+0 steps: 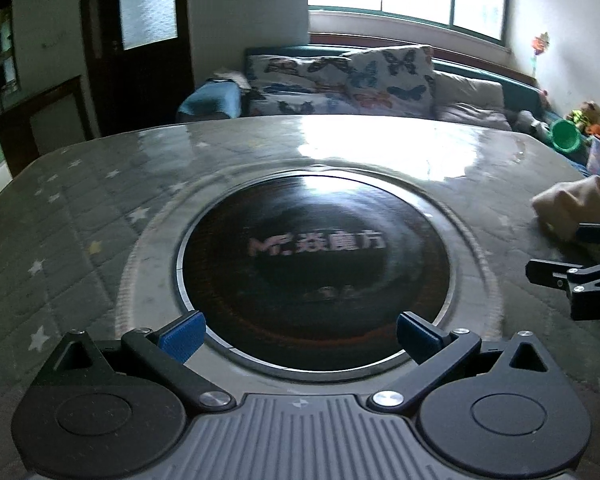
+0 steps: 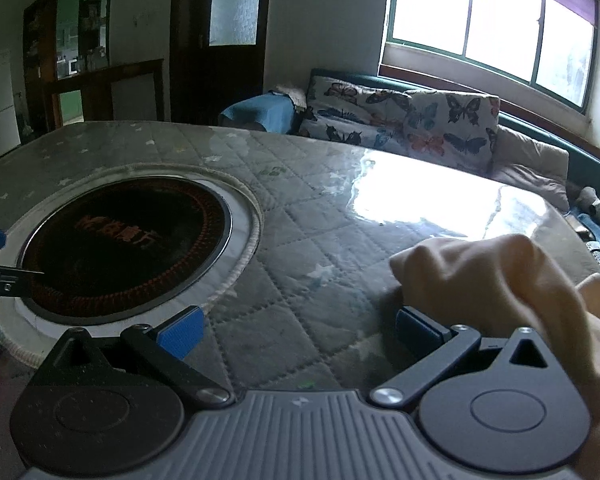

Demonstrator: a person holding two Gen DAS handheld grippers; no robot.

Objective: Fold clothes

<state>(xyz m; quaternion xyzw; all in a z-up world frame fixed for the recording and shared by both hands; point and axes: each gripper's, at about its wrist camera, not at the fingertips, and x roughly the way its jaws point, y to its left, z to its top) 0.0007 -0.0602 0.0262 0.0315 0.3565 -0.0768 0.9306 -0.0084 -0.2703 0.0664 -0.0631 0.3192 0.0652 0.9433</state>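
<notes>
Your cream garment (image 2: 500, 280) lies bunched on the right side of the tabletop (image 2: 300, 208), against your right gripper (image 2: 300, 330).

Its jaws stand spread, holding nothing; the cloth touches the outer side of the right finger and trails off right, long axis unclear. Your left gripper (image 1: 300, 338), also spread and empty, hovers over the round cooker plate (image 1: 316, 264), well apart from the cloth. No containers hold anything here.

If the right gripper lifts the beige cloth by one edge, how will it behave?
The beige cloth lies bunched in soft folds, so it would probably droop and hang limp. It looks thin, likely light. The table cover looks glossy, so a push may slide it rather than flatten it.
</notes>
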